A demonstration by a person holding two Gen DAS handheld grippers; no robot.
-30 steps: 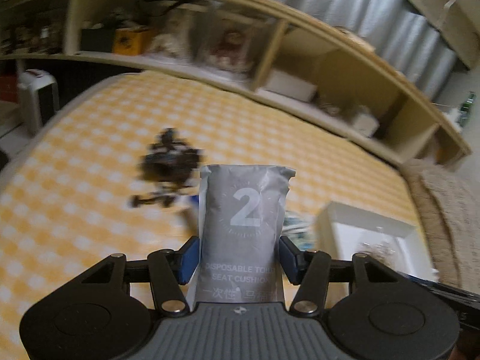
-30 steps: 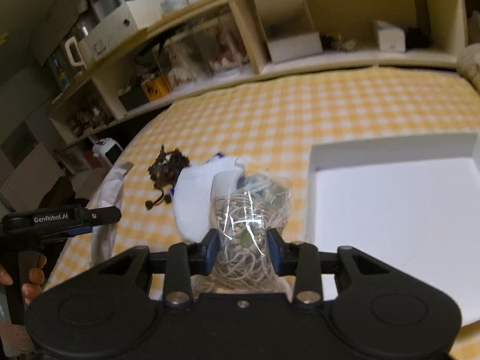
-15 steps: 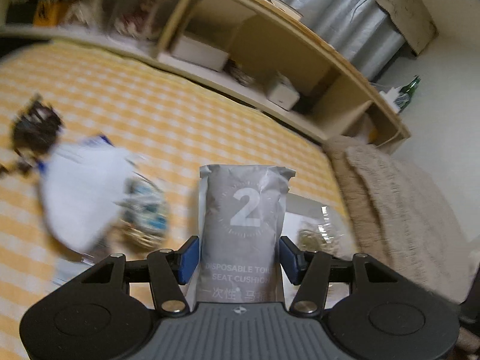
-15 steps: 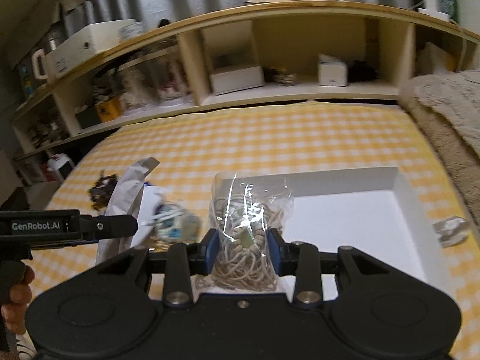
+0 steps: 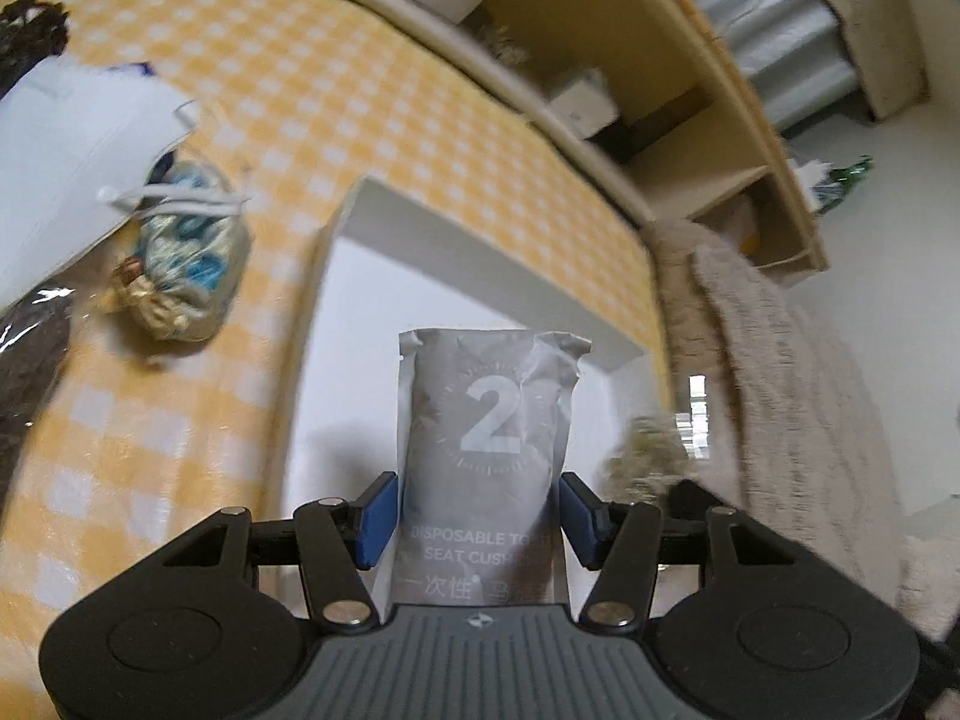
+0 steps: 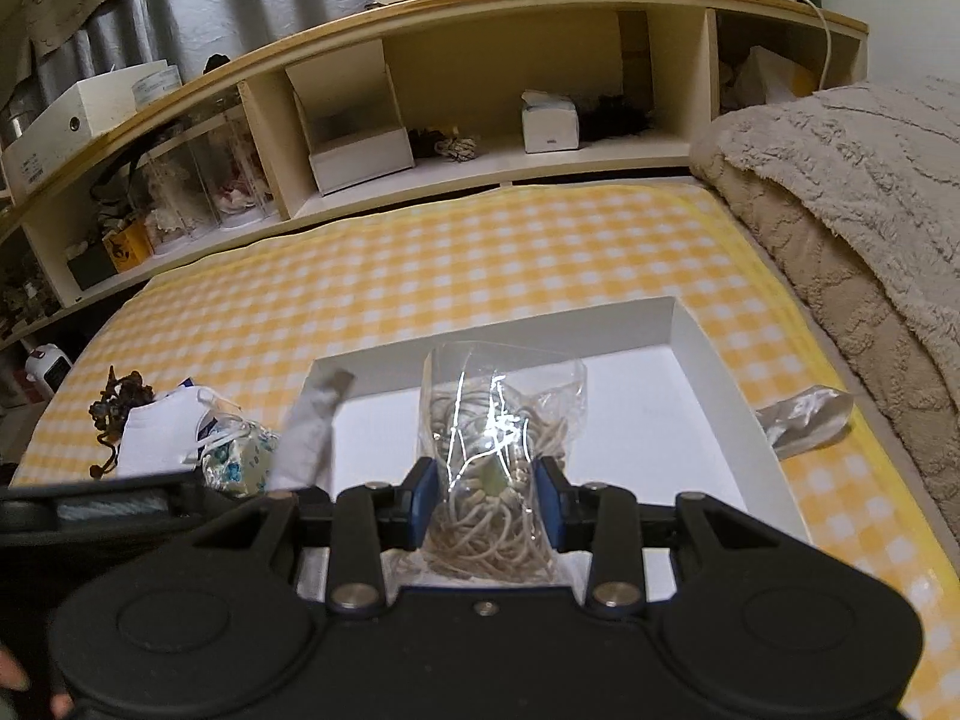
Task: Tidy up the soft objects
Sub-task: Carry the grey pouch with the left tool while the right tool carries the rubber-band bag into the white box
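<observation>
The left gripper [image 5: 479,516] has its fingers clamped on a grey pouch [image 5: 487,420]; the right gripper [image 6: 485,501] pinches a clear cord bag [image 6: 489,450]. Both hang over the white tray [image 6: 708,372], with a mask [image 6: 157,435] at 9 o'clock.

The grey packet [image 5: 486,456] is hiding part of its own printed wording behind the left tool's [image 5: 480,519] blue pads, and its bottom edge is disappearing behind the tool body. A blurred bundle [image 5: 651,462] at the right is smearing too much to identify. The dark bag [image 5: 24,360] is running off the left edge. In the right view, shelf clutter [image 6: 180,198] is sitting too small to tell.
</observation>
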